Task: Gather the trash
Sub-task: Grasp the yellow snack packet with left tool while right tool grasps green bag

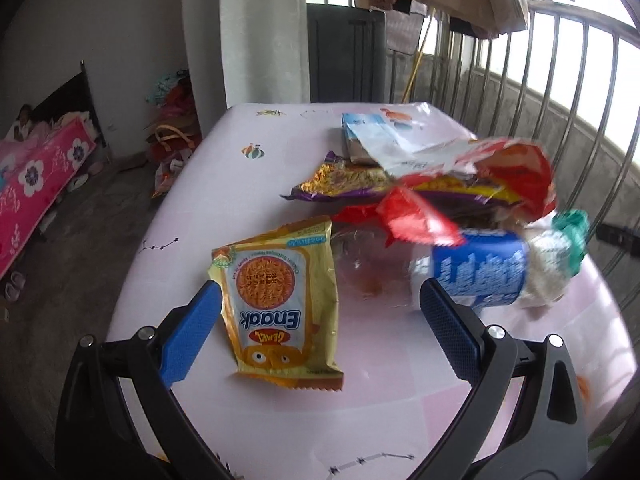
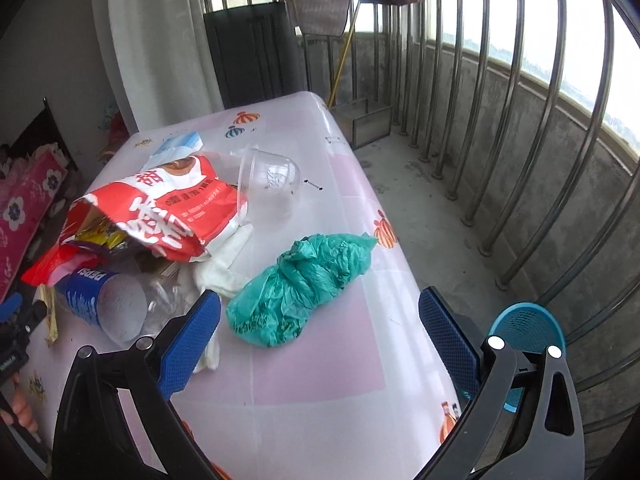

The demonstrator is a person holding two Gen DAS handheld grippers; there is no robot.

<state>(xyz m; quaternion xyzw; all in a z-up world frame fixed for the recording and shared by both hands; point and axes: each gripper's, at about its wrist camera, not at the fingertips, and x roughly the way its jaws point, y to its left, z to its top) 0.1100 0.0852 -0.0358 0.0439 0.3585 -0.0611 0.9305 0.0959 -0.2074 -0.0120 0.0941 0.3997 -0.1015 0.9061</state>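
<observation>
Left gripper spread wide, nothing held; Enaak noodle packet lies flat straight ahead between its fingers, long axis running away from it, near the tabletop's front edge. Right gripper likewise spread and empty; crumpled green plastic bag sits just ahead, long axis slanting far-right toward the right edge. Farther: Pepsi cup, red snack bag, clear plastic cup. Blue basket stands off the right edge.
</observation>
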